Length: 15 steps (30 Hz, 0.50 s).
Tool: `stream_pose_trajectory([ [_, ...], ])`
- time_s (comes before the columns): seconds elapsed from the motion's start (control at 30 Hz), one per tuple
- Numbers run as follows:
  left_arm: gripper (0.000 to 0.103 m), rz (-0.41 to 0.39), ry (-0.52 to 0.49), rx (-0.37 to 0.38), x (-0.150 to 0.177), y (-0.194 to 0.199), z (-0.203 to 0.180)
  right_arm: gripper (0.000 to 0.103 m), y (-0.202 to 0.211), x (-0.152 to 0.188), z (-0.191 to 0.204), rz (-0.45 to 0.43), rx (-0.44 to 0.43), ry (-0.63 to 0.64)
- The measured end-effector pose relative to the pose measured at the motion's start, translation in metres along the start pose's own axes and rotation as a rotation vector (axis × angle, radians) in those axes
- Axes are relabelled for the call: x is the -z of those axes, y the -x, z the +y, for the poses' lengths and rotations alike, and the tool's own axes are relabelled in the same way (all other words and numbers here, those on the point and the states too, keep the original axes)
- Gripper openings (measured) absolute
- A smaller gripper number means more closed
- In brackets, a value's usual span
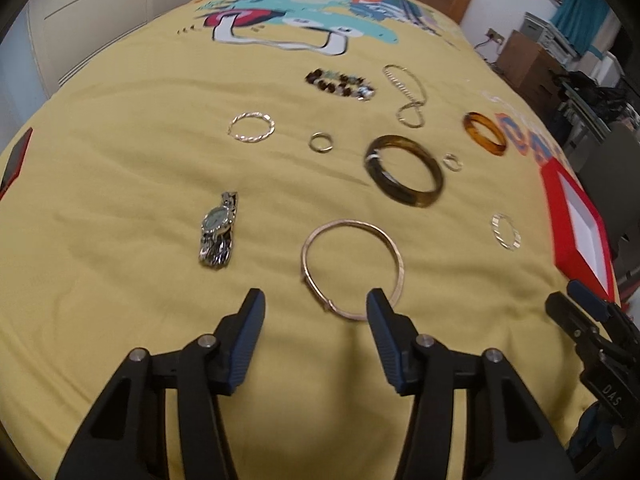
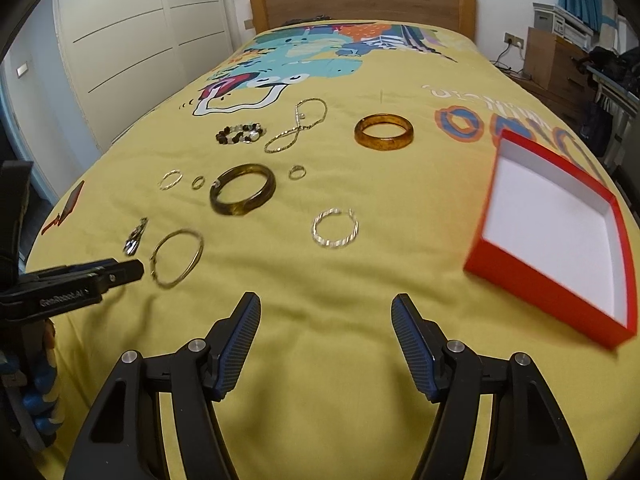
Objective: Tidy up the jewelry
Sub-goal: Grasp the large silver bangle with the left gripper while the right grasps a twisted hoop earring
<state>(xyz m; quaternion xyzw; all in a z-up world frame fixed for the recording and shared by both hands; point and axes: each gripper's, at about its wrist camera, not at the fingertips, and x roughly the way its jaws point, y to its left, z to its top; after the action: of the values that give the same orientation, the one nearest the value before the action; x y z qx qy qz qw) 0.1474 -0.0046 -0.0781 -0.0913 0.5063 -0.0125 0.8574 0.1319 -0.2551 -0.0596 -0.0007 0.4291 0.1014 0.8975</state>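
Left gripper [image 1: 316,300] jaws apart, empty, tip overlapping thin gold-coloured metal bangle [image 1: 352,268] at lower centre. Right gripper [image 2: 326,304] jaws apart, empty, over yellow printed bedspread [image 2: 380,280]. Open red cardboard box with white lining [image 2: 556,236] at right, empty. Dark tortoiseshell bangle [image 2: 243,195] mid-frame.

Soft, even indoor light; strong fisheye warp in both views.
Lit from above, no glare, only faint shadows under the gripper fingers [image 1: 250,344] and in bedspread [image 2: 360,280] folds. Black vignette at every corner, bed edges bowed outward. Slightly smeared by motion: dark bangle [image 1: 404,171] and red box [image 2: 552,236] blurred at their rims, far room soft and hazy.
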Motion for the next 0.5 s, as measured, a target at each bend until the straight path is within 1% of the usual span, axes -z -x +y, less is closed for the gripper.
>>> stream_pose_trajectory([
  [0.07, 0.049, 0.016, 0.02, -0.005, -0.003, -0.009, 0.002, 0.067, -0.012, -0.009, -0.003, 0.004, -0.006, 0.001],
  [0.1, 0.048, 0.024, 0.027, -0.006, -0.003, -0.013, 0.004, 0.067, -0.015, -0.015, 0.003, -0.024, -0.017, -0.004],
  [0.2, 0.04, 0.046, 0.032, -0.011, -0.003, -0.024, 0.004, 0.067, -0.033, -0.025, -0.001, -0.013, -0.05, -0.033],
  [0.23, 0.038, 0.052, 0.037, -0.016, -0.002, -0.027, 0.005, 0.067, -0.039, -0.028, -0.002, -0.008, -0.049, -0.033],
  [0.33, 0.036, 0.054, 0.049, -0.018, -0.003, -0.032, 0.007, 0.067, -0.055, -0.036, -0.003, 0.007, -0.055, -0.032],
  [0.37, 0.035, 0.051, 0.045, -0.021, -0.004, -0.033, 0.006, 0.067, -0.062, -0.032, -0.006, 0.043, -0.052, -0.035],
  [0.4, 0.033, 0.05, 0.039, -0.027, -0.005, -0.034, 0.005, 0.067, -0.066, -0.035, -0.006, 0.035, -0.033, -0.019],
  [0.47, 0.027, 0.048, 0.025, -0.043, -0.006, -0.035, 0.001, 0.067, -0.074, -0.04, -0.006, 0.038, -0.031, -0.019],
  [0.5, 0.022, 0.046, 0.016, -0.047, -0.006, -0.036, -0.002, 0.064, -0.077, -0.041, -0.006, 0.039, -0.028, -0.017],
])
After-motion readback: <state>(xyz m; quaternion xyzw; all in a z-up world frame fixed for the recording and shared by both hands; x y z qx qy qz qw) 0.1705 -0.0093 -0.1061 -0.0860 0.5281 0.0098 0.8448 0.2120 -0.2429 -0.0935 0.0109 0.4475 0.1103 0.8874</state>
